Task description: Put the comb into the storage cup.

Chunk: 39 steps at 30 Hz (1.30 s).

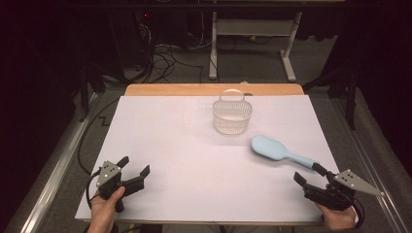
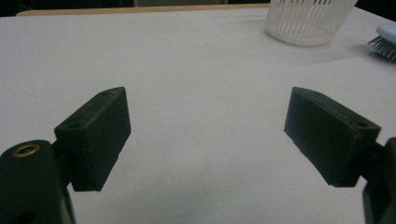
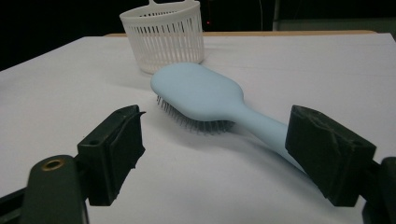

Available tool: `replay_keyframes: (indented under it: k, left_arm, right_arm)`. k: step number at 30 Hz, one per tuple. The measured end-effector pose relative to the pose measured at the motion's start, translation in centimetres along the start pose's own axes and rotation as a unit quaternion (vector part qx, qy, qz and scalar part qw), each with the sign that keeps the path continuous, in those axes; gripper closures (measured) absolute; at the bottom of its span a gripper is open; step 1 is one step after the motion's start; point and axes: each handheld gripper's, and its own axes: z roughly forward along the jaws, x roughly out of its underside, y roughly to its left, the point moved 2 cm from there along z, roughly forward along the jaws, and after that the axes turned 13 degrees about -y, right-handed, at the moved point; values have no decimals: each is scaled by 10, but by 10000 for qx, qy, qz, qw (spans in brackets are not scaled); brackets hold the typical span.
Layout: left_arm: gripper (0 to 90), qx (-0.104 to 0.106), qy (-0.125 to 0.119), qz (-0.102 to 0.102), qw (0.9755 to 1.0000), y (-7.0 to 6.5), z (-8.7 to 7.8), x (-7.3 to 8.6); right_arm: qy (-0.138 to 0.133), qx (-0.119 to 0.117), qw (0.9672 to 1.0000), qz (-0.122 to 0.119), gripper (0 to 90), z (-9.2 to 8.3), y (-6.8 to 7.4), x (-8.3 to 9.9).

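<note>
The light blue hairbrush [image 1: 277, 151] is laid bristles down on the white desk [image 1: 194, 160], near the white basket [image 1: 232, 115]. The right gripper [image 1: 308, 175] is held wide open just beside its handle; the left gripper [image 1: 134, 166] is held open, well apart.

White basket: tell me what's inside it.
Through the slats of the white basket only its own far wall and the table sheet show; no item is visible inside. The bottom is hidden by the near wall. The blue hairbrush lies outside, bristles down.
</note>
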Motion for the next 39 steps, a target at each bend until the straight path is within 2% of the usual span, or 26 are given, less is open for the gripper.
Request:
replay_keyframes:
  k: [4, 7, 15, 28, 39]
  left_arm:
    - [155, 35, 12, 22, 10000, -1, 0, 0]
    - [155, 55, 34, -23, 10000, -1, -1, 0]
    - [154, 92, 88, 11, 9999, -1, -1, 1]
    - [155, 75, 95, 89, 9999, -2, -1, 1]
    - [154, 9, 90, 84, 9999, -2, 0, 0]
  right_arm:
    - [21, -59, 10000, 24, 201, 1, 1, 0]
    - [20, -61, 10000, 14, 201, 1, 1, 0]
    - [98, -30, 9999, -42, 203, 2, 2, 1]
    - [75, 23, 9999, -125, 195, -1, 3, -1]
    - [28, 10, 10000, -83, 195, -1, 3, -1]
